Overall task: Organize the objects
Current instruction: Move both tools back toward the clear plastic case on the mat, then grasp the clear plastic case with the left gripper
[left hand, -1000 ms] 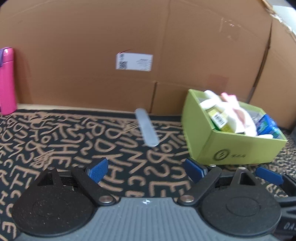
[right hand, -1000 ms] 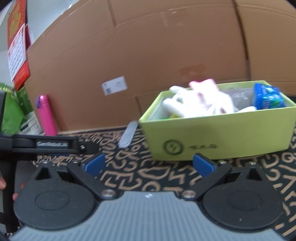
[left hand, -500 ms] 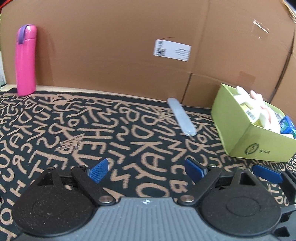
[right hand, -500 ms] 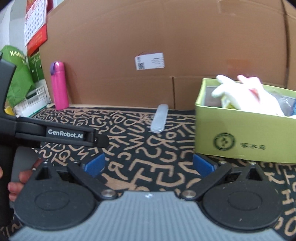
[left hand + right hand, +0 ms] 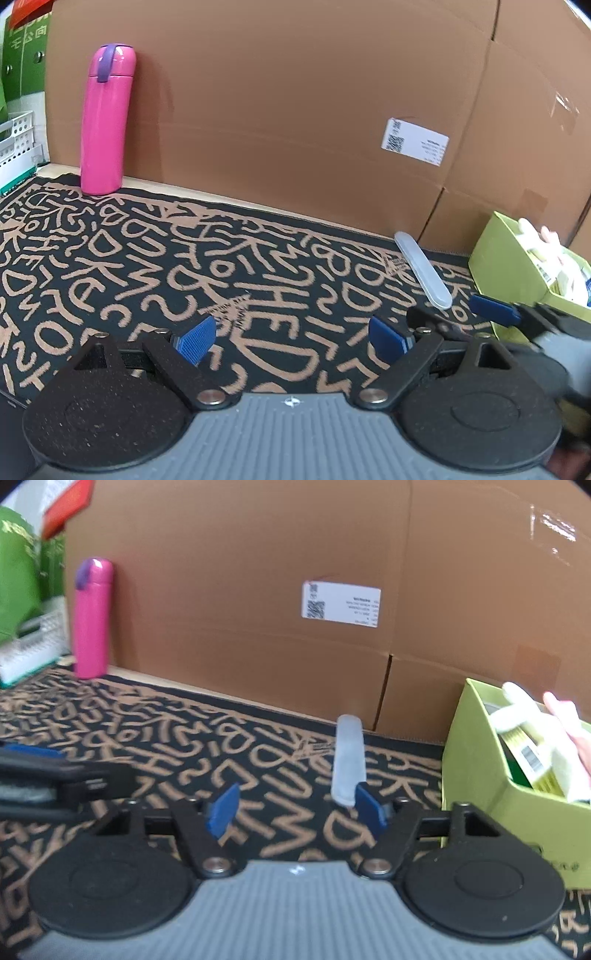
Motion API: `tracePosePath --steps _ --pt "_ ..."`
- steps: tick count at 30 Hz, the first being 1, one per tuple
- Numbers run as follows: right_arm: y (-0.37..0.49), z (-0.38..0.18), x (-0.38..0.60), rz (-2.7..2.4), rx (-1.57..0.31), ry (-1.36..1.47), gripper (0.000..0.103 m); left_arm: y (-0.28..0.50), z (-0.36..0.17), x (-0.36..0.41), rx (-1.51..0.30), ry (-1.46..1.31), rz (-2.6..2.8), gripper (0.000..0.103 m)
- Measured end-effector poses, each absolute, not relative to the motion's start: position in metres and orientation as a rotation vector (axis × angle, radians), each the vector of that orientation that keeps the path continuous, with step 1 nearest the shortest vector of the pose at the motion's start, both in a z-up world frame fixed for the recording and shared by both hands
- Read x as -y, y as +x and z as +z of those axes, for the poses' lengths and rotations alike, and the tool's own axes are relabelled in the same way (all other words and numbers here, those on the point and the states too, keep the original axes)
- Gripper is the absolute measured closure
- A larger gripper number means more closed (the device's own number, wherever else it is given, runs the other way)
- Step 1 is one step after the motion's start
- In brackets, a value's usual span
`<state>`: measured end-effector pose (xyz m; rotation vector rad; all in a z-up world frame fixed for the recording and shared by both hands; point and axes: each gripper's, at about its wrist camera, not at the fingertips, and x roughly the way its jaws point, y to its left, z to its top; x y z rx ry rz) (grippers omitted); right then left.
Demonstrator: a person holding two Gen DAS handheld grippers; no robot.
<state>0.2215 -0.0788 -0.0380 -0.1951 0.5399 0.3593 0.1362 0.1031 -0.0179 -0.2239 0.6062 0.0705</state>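
Open mat: we see a broad bare stretch of patterned tabletop cover ahead.
Back: cardboard wall closes off the far side.
Left corner: pink bottle stands upright against the wall.
Right: green box blocks; grey case lies just beside it.

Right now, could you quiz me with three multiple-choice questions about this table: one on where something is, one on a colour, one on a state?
1. Where does the pale flat case lie?
A. in the green box
B. on the patterned mat
C. on the bottle

2. What colour is the bottle's body?
A. pink
B. blue
C. white

3. How does the bottle stand?
A. on its side
B. upside down
C. upright

Answers: 1 B, it rests on the mat left of the green box. 2 A, bright pink. 3 C, cap up by the cardboard.
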Motion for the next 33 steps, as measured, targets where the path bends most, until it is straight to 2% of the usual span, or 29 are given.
tracePosePath --steps 8,11,12,16,28,33 --pt "0.272 -0.054 0.069 0.230 -0.631 -0.197 0.048 0.142 -0.022 -0.123 -0.612 -0.258 0.076 0.010" --pt "0.279 -0.057 0.077 0.243 -0.659 -0.127 0.062 0.144 -0.025 -0.124 -0.630 -0.260 0.067 0.010" --pt "0.277 -0.056 0.079 0.258 -0.661 -0.122 0.073 0.144 -0.026 -0.123 -0.633 -0.261 0.065 0.010" --pt "0.260 -0.056 0.086 0.308 -0.661 -0.145 0.077 0.143 -0.025 -0.120 -0.642 -0.276 0.053 0.010" --pt "0.131 -0.051 0.133 0.438 -0.643 -0.164 0.077 0.139 -0.038 -0.058 -0.749 -0.365 -0.168 0.011" --pt "0.092 -0.047 0.146 0.438 -0.628 -0.200 0.077 0.133 -0.040 -0.013 -0.754 -0.235 -0.193 0.012"
